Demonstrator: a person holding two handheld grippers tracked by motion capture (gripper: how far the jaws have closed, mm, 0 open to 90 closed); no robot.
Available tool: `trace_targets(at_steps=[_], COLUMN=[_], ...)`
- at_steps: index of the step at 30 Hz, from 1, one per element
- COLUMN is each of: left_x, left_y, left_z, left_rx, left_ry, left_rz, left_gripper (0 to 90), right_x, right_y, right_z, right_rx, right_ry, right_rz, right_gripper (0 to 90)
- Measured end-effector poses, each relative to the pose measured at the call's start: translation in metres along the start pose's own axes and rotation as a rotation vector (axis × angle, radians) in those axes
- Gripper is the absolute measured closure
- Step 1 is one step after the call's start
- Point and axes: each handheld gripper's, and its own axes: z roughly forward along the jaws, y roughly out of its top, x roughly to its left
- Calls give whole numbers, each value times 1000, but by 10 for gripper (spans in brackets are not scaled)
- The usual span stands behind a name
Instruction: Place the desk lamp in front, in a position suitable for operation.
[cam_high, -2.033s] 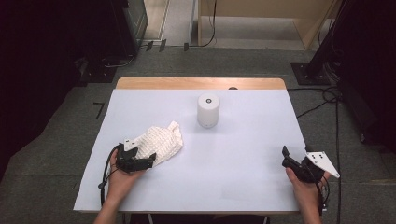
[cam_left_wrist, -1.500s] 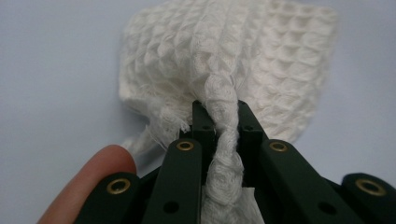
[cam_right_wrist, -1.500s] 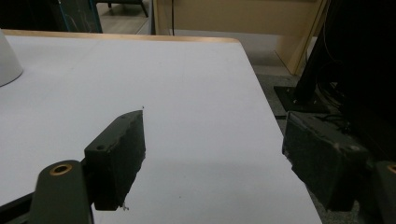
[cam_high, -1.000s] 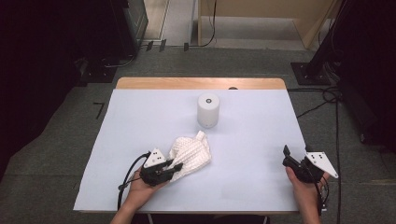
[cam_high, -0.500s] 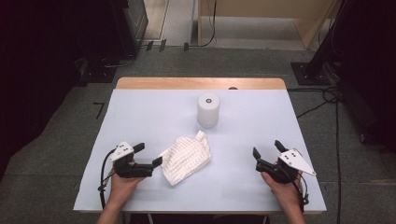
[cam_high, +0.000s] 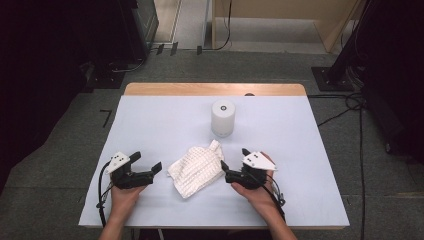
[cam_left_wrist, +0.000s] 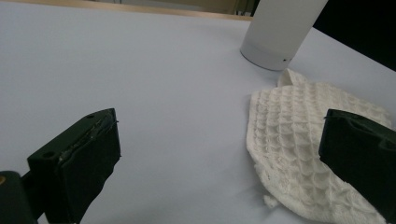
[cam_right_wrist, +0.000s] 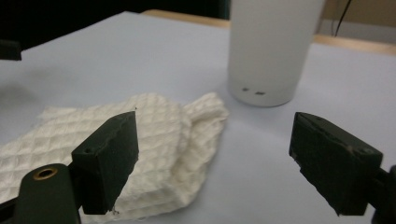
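Note:
A crumpled white waffle-weave cloth (cam_high: 197, 169) lies on the pale table (cam_high: 165, 120), near its front middle. My left gripper (cam_high: 146, 161) stands open just left of the cloth, jaws pointing at it, nothing between them. In the left gripper view the cloth (cam_left_wrist: 299, 140) lies beside the right jaw. My right gripper (cam_high: 234, 158) sits at the cloth's right edge; its jaws have just been opening wider and grip nothing. In the right gripper view the cloth (cam_right_wrist: 140, 140) spreads behind the left jaw, short of the pads.
A white cylinder (cam_high: 222, 118) stands upright just behind the cloth, close ahead of both grippers (cam_left_wrist: 280, 32) (cam_right_wrist: 271, 51). The table's wooden back edge (cam_high: 215, 89) lies beyond it. Cables trail from both grippers toward the front edge.
The left gripper dragged the cloth rightward, let go of it and drew back to the left. The right gripper came in from the table's right edge up to the cloth.

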Motion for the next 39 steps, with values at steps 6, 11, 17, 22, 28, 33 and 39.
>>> trace_targets(at_steps=[6,11,17,22,28,33,39], left_x=[-2,0,-1,1,1,3,4], left_y=[-1,-1,-1,-1,-1,-1,-1], left_z=[2,2,2,1,1,1,1], left_rx=[4,-1,-3,-11,-11,-15,-15], left_ry=[15,17,22,25,17,15,-4], left_rz=[10,-10,-11,-22,-24,-36,-53], left_gripper=[0,0,0,0,0,0,0], right_x=[20,24,26,31,30,26,0], right_y=[-11,-11,-13,-13,-13,-13,-6], right_z=[32,45,53,59,57,50,25], right_rx=[119,202,287,351,336,283,211], right_ry=[60,57,66,41,55,90,63], right_rz=[23,18,-7,-36,-30,-35,-36], right_gripper=[149,143,215,274,599,788,810])
